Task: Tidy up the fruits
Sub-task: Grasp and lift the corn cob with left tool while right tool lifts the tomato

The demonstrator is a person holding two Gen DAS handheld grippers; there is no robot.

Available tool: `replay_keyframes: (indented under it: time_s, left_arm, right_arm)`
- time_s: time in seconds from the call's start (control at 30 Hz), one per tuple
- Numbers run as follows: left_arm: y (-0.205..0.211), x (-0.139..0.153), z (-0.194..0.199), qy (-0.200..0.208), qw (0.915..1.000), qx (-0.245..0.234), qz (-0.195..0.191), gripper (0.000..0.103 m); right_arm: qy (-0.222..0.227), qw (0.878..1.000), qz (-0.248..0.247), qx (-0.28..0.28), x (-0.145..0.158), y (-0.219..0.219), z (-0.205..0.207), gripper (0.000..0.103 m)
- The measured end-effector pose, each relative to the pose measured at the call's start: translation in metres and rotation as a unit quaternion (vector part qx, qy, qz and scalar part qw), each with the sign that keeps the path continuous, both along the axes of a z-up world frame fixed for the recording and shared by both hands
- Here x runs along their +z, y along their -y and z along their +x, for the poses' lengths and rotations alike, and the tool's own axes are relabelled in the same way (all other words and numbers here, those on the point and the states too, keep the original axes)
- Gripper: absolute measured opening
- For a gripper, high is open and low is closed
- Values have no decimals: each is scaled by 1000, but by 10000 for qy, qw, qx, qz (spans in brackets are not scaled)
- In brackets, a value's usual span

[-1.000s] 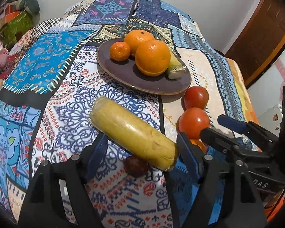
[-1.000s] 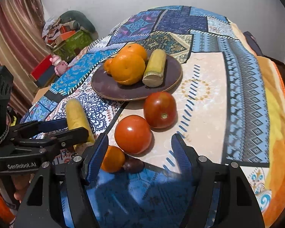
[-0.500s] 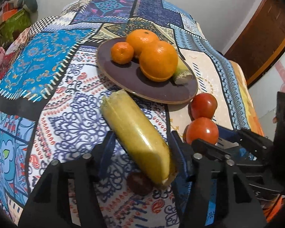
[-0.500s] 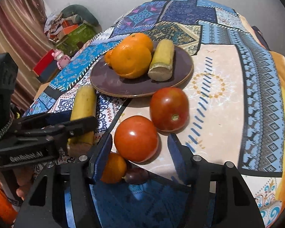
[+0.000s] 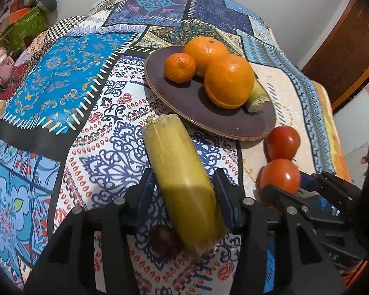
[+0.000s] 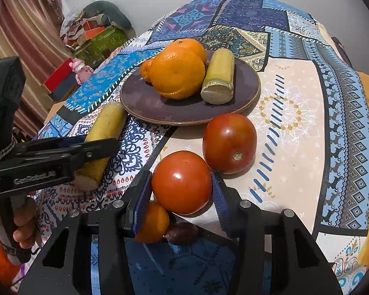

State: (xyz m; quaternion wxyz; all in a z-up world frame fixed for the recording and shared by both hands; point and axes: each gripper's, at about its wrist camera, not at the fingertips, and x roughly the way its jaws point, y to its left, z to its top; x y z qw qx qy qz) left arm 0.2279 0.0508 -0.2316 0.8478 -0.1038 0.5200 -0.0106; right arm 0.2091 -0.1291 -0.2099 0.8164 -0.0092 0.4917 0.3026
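the left gripper (image 5: 184, 191) has its two blue-padded fingers (image 5: 146, 191) closed in against the sides of a yellow-green cane piece (image 5: 182, 179), one pad on each flank, with no gap showing on either side. the cane piece lies lengthwise between them, its cut near end towards the camera and its far end close to the rim of the brown plate (image 5: 192, 108). whether it is lifted off the patterned tablecloth (image 5: 61, 93) or resting on it cannot be told. a small dark round fruit (image 5: 163, 239) lies just beside the near end.

the right gripper (image 6: 182, 191) has its fingers (image 6: 220, 201) narrowed around the near tomato (image 6: 182, 182), the pads touching or all but touching its sides. just behind and to the right of it sits a second tomato (image 6: 230, 142), close to the plate's edge (image 6: 160, 113). under the right gripper's left finger is a small orange (image 6: 152, 222), with the dark fruit (image 6: 183, 232) beside it.

on the plate stand a large orange (image 6: 177, 72) in front, another orange (image 5: 205, 50) behind it, a small mandarin (image 5: 180, 67) at the side, and a second cut cane piece (image 6: 220, 77) lying beside the oranges.

off the table's left edge are a pink toy figure (image 6: 80, 70) and a pile of boxes (image 6: 98, 36).
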Motion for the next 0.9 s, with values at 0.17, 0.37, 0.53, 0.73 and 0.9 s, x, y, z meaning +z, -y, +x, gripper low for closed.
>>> replay_keyframes:
  time_s: [0.17,0.37,0.53,0.73,0.9]
  left_arm:
    - [4,-1,0,40,9998,-66,200,48]
    - [1,6,-14,125,9984,-164,517,38]
    - [-3,8,-18,60,9981,-326,516,38]
    - [-2,2,-1,-251,9982,-389,380,39]
    - [5,-2,9,-235,9975,-404,538,39]
  right_arm:
    - [-48,10000,48,-5,-1,0,2,44]
    - [85,9999,68,-18,7,3,-5,44]
    - [242,9996,148,-45,18,7,-8,44]
    - [328,9992,204,-123,26,13,-8,44]
    - [353,9990,230,-171,29,15,-9,44]
